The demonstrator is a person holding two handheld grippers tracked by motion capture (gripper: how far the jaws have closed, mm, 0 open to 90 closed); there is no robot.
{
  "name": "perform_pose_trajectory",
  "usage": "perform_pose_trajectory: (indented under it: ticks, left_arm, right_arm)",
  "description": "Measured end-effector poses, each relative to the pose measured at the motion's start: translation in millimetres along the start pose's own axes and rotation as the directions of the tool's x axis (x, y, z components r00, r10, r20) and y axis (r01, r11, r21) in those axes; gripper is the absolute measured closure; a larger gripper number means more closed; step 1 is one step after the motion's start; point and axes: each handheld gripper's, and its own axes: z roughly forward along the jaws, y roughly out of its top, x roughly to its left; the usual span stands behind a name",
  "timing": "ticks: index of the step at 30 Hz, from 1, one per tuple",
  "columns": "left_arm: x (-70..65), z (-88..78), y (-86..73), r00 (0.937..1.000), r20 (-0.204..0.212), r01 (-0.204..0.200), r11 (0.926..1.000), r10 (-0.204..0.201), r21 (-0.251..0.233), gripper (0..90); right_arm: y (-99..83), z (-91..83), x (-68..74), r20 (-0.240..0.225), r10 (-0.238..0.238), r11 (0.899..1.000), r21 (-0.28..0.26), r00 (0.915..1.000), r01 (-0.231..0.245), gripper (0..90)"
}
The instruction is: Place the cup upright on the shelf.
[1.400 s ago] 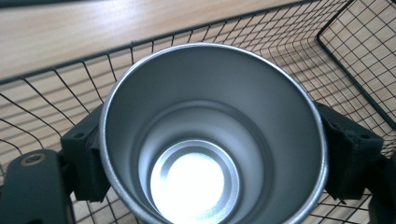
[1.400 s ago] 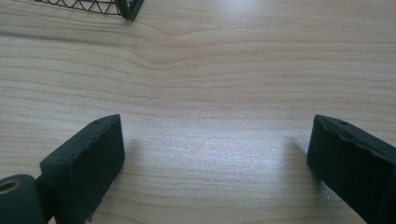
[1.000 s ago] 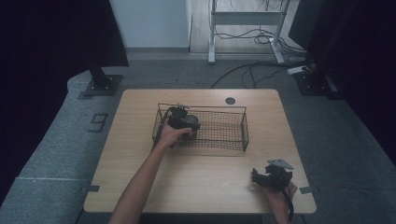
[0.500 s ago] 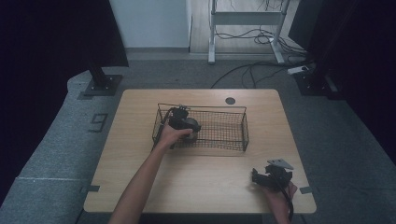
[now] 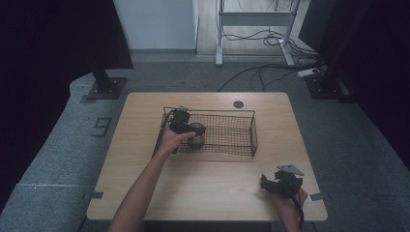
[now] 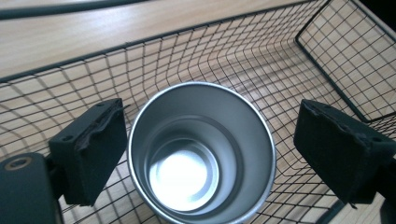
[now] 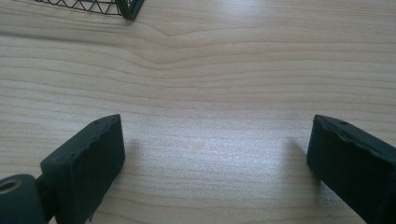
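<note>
High view: a wooden table (image 5: 145,193) carried a black wire basket (image 5: 232,135) at its middle. The left gripper (image 5: 186,126) was held over the basket's left end, the person's left forearm (image 5: 145,188) reaching in from the bottom edge. A steel cup (image 5: 197,135) stood upright inside the basket at that left end, just below and beside the gripper. The right gripper (image 5: 278,182) lay near the table's front right corner, well apart from the basket, with its grey plate (image 5: 289,169) on top and the right hand (image 5: 290,203) behind it.

Left gripper view: the camera looked down into the open mouth of the cup (image 6: 201,154), whose bright inner bottom showed. The cup sat on the mesh floor of the basket (image 6: 280,60), close to one long wall. The two black jaws stood spread, one on each side of the cup; the left pad lay just beside the rim with a narrow gap, and the right pad stood clearly off it. The jaws had just been opening, with the cup between them but not pinched.

Right gripper view: the jaws of the right gripper (image 7: 215,158) stood spread wide over bare wood of the table (image 7: 210,70), with nothing between them. A corner of the basket (image 7: 126,9) showed at the top edge, apart from the jaws.
</note>
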Motion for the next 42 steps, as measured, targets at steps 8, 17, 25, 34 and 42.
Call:
perform_pose_trajectory:
  ticks: [8,17,25,34,42]
  left_arm:
    - [1.9,-27.5,-6.0,0.9997,0.006,-0.022,0.9973,0.022,-0.07,10.4]
    - [-7.6,-53.1,-27.6,0.9964,0.005,-0.083,0.9895,0.085,-0.118,11.8]
    - [-8.4,-63.3,-53.5,0.9946,0.014,-0.1,0.9881,0.103,-0.117,12.1]
    - [-13.1,-73.7,-87.9,0.9929,0.016,-0.115,0.987,0.118,-0.112,12.7]
    - [-15.6,-83.7,-116.5,0.9924,0.021,-0.119,0.9879,0.121,-0.1,12.7]
  right_arm:
    - [0.0,0.0,-0.1,0.0,-0.002,1.0,-0.001,1.0,0.002,4.0]
    - [0.0,0.0,0.1,0.001,-0.001,1.0,0.0,1.0,0.001,4.1]
    - [0.1,0.0,0.2,0.002,0.001,1.0,-0.001,1.0,-0.001,4.1]
    - [0.1,-0.1,0.2,0.0,0.002,1.0,0.001,1.0,-0.002,4.1]
    - [0.1,-0.1,0.1,0.0,0.0,1.0,0.0,1.0,0.0,4.2]
